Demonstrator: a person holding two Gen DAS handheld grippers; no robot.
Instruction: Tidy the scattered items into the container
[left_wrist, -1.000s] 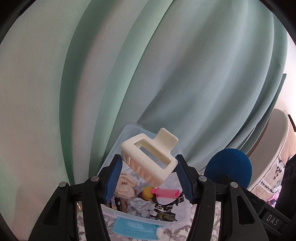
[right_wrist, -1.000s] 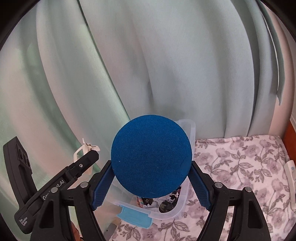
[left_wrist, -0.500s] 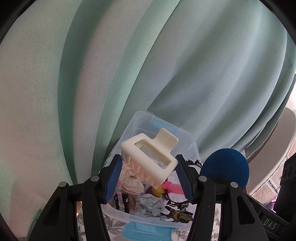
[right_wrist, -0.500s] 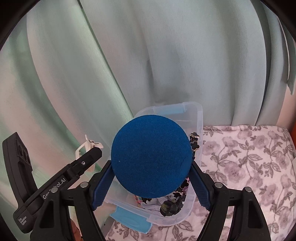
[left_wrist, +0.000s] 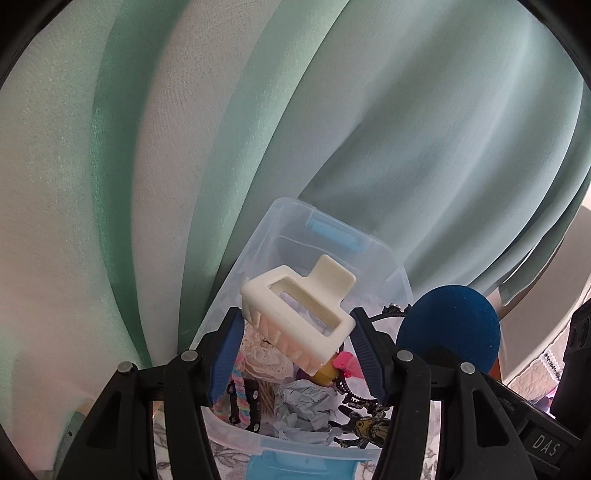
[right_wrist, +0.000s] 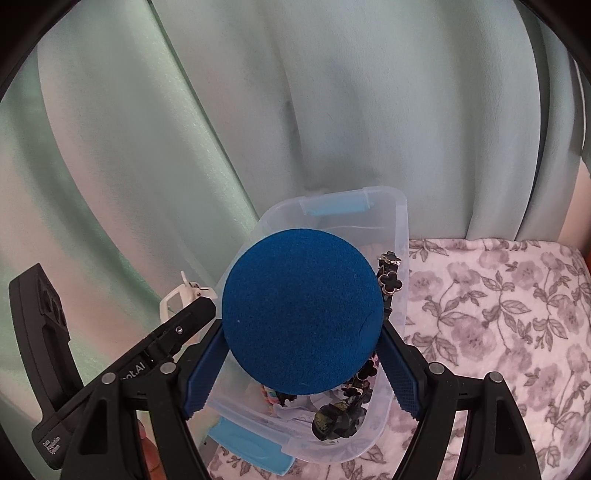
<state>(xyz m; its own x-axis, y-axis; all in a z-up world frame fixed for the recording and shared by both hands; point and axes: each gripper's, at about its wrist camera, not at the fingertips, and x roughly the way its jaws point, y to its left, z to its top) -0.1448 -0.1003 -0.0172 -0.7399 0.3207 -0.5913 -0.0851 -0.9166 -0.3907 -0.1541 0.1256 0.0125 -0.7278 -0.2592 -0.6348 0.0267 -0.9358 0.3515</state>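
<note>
Here, left fingers (left_wrist: 236, 343) clamp a glossy cream claw clip (left_wrist: 299, 319); right fingers (right_wrist: 207, 373) clamp a fuzzy blue ball (right_wrist: 303, 312) (both above the clear plastic bin (right_wrist: 399, 236)).

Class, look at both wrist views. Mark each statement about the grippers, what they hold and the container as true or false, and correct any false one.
1. The left gripper holds a cream hair claw. True.
2. The right gripper is empty. False: it is shut on a blue ball.
3. The clear container already holds items. True.
4. The container sits on bare wood. False: it sits on a floral cloth.
5. A green curtain hangs behind the container. True.
</note>
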